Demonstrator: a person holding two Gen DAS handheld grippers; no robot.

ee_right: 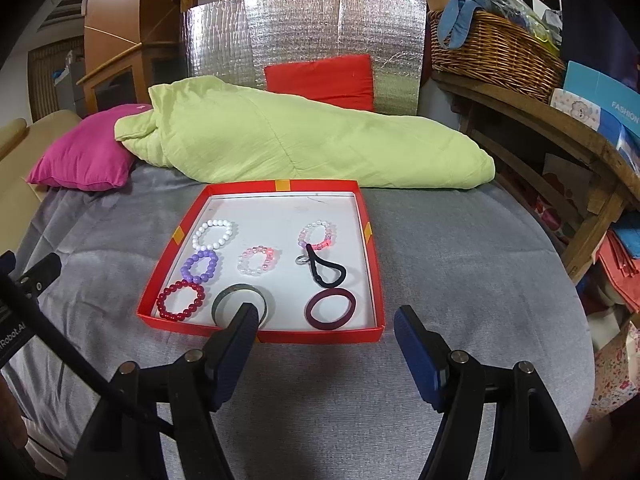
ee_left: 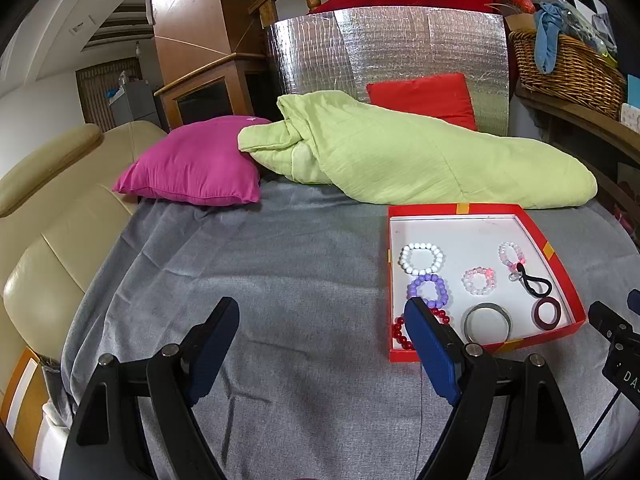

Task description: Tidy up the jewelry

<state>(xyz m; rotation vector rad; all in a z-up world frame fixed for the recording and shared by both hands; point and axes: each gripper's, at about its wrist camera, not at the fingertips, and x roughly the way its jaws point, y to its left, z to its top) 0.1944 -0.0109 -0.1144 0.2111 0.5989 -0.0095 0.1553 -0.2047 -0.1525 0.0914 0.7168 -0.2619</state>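
Grey bed cover (ee_right: 440, 240) fills both views. Green quilt (ee_right: 300, 140) lies across the back, magenta pillow (ee_right: 84, 156) at its left end, red cushion (ee_right: 320, 80) behind against foil panel (ee_right: 300, 28). Wicker basket (ee_right: 492, 52) sits on a wooden shelf at right.

Red tray (ee_right: 176, 240) with white floor sits on the cover, near the quilt. In the tray: left column back to front, white bead bracelet (ee_right: 213, 235), purple one (ee_right: 200, 267), red one (ee_right: 181, 300). Middle: pink-clear bracelet (ee_right: 258, 261), metal bangle (ee_right: 224, 300) at front. Right: second pink-clear bracelet (ee_right: 318, 235), black hair tie (ee_right: 326, 270) with small ring, maroon band (ee_right: 330, 309).

Left gripper (ee_left: 322, 312) wide open, empty, over bare cover left of tray. Right gripper (ee_right: 326, 320) wide open, empty, at tray's front edge.
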